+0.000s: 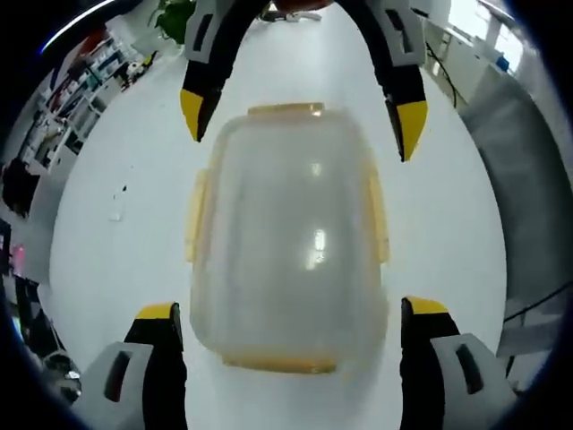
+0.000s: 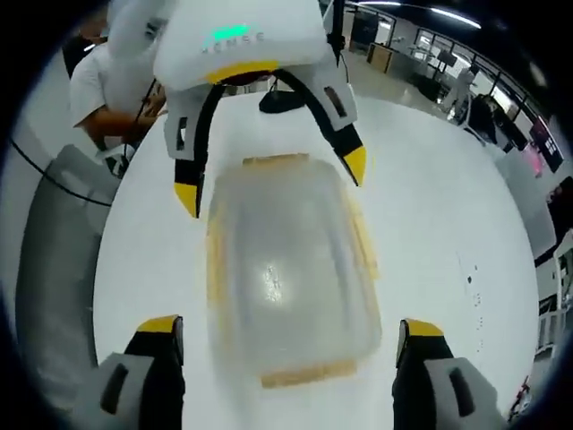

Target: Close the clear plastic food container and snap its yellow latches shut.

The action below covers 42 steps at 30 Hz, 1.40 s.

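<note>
Left gripper view: left gripper (image 1: 291, 313) sitting at bottom, jaws spread wide, grasping nothing. Clear container (image 1: 288, 233) w/ yellow latches (image 1: 196, 215) lying at centre frame on white table (image 1: 107, 260), lid on. Right gripper (image 1: 304, 116) entering from top, jaws apart, straddling the far end. Shelving (image 1: 63, 116) at upper left.

Right gripper view: right gripper (image 2: 286, 331) at bottom, released. Container (image 2: 286, 269) centre, blurred. Left gripper (image 2: 269, 179) at top; person (image 2: 107, 85) standing upper left.

Bright, even overhead light; small glare spots sit on the container lid (image 1: 315, 240) ahead of both grippers. Right gripper view is motion-blurred; edges bend fisheye-style.
</note>
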### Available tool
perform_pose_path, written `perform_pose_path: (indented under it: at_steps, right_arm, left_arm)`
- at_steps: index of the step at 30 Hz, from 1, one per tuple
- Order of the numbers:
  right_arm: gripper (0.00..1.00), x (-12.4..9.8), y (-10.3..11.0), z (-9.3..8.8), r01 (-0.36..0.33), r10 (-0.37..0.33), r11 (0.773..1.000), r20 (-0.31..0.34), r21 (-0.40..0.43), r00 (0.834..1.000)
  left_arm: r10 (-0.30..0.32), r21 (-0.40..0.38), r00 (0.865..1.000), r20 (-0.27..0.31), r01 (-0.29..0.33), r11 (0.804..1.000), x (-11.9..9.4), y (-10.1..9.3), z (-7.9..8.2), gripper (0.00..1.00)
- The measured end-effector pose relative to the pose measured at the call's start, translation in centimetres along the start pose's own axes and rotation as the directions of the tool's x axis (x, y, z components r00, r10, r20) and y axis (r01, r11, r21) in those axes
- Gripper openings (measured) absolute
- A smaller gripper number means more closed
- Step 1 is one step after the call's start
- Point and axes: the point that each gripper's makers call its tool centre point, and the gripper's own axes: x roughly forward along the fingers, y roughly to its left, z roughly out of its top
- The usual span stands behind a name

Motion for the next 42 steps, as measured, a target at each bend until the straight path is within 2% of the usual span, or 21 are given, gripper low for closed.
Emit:
perform_pose_path:
  at_steps: [3,5,11,14,15,19,21,23,26,29,31,32,33,35,36,37,40,42]
  right_arm:
    - [0.99,-0.3,0.3,-0.6,0.008,-0.008,1.000,-0.016,-0.003,1.000]
    - [0.99,-0.7,0.5,-0.7,0.021,-0.021,0.999,-0.010,0.036,1.000]
    - [0.99,-1.2,1.6,-1.9,0.034,-0.032,0.997,-0.026,0.068,0.999]
    - [0.99,-1.7,1.2,-2.3,0.088,-0.087,0.992,-0.019,0.088,0.996]
    - [0.99,-1.9,1.5,-2.3,0.089,-0.089,0.988,-0.008,0.125,0.996]
    - [0.99,-2.3,2.0,-2.7,0.110,-0.110,0.980,-0.007,0.166,0.994]
    - [0.99,-2.6,1.9,-2.9,0.138,-0.141,0.970,-0.003,0.202,0.990]
    - [0.99,-3.0,2.4,-2.6,0.131,-0.142,0.963,0.030,0.237,0.989]
    - [0.99,-3.6,2.8,-2.5,0.145,-0.161,0.954,0.044,0.262,0.986]
    - [0.97,-4.4,3.4,-2.5,0.168,-0.192,0.944,0.058,0.283,0.980]
    - [0.95,-4.9,3.9,-2.4,0.172,-0.204,0.938,0.078,0.300,0.976]
    - [0.94,-5.2,4.2,-2.5,0.175,-0.210,0.934,0.084,0.311,0.974]
    - [0.94,-5.4,4.4,-2.6,0.178,-0.217,0.931,0.090,0.319,0.972]
    - [0.97,-5.7,4.9,-3.1,0.179,-0.225,0.920,0.095,0.348,0.970]
    - [0.97,-5.8,5.2,-3.3,0.174,-0.224,0.915,0.099,0.363,0.970]
    - [0.97,-6.1,5.7,-3.4,0.166,-0.226,0.909,0.117,0.383,0.967]
    - [0.99,-7.1,6.5,-3.8,0.188,-0.257,0.901,0.132,0.392,0.957]
    - [0.99,-8.0,7.1,-3.6,0.198,-0.283,0.895,0.164,0.400,0.945]
  left_arm:
    - [0.031,-0.015,0.999,-0.018,-0.031,0.999,-0.3,0.1,-0.7,1.00]
    - [0.064,-0.054,0.997,-0.033,-0.066,0.996,-0.6,0.4,-1.1,1.00]
    - [0.096,-0.056,0.995,-0.015,-0.096,0.994,-1.5,-0.6,-1.1,1.00]
    - [0.128,-0.102,0.992,-0.004,-0.128,0.987,-1.9,-0.6,-1.2,0.99]
    - [0.127,-0.145,0.992,0.016,-0.123,0.982,-2.0,-0.8,-1.0,0.99]
    - [0.163,-0.195,0.986,0.027,-0.155,0.968,-2.7,-1.3,-1.2,0.99]
    - [0.163,-0.274,0.986,0.035,-0.147,0.950,-2.9,-2.3,-1.4,0.99]
    - [0.177,-0.290,0.983,0.039,-0.158,0.944,-3.2,-2.5,-1.4,0.99]
    - [0.203,-0.335,0.978,0.051,-0.175,0.926,-3.8,-3.1,-1.3,0.99]
    - [0.230,-0.394,0.972,0.056,-0.190,0.899,-4.5,-3.8,-1.4,0.99]
    - [0.253,-0.431,0.964,0.086,-0.193,0.882,-4.9,-4.3,-1.1,0.99]
    - [0.261,-0.449,0.963,0.066,-0.205,0.870,-5.1,-4.7,-1.7,0.99]
    - [0.268,-0.455,0.961,0.063,-0.212,0.865,-5.2,-5.0,-1.8,0.99]
    - [0.297,-0.469,0.950,0.092,-0.222,0.855,-5.8,-5.7,-1.6,0.99]
    - [0.305,-0.464,0.947,0.102,-0.225,0.856,-6.1,-6.3,-1.6,0.99]
    - [0.306,-0.470,0.947,0.098,-0.226,0.853,-6.3,-6.6,-1.8,0.99]
    - [0.328,-0.493,0.937,0.122,-0.229,0.839,-7.2,-7.7,-1.6,0.99]
    - [0.341,-0.495,0.931,0.132,-0.236,0.836,-7.7,-8.6,-1.6,0.99]
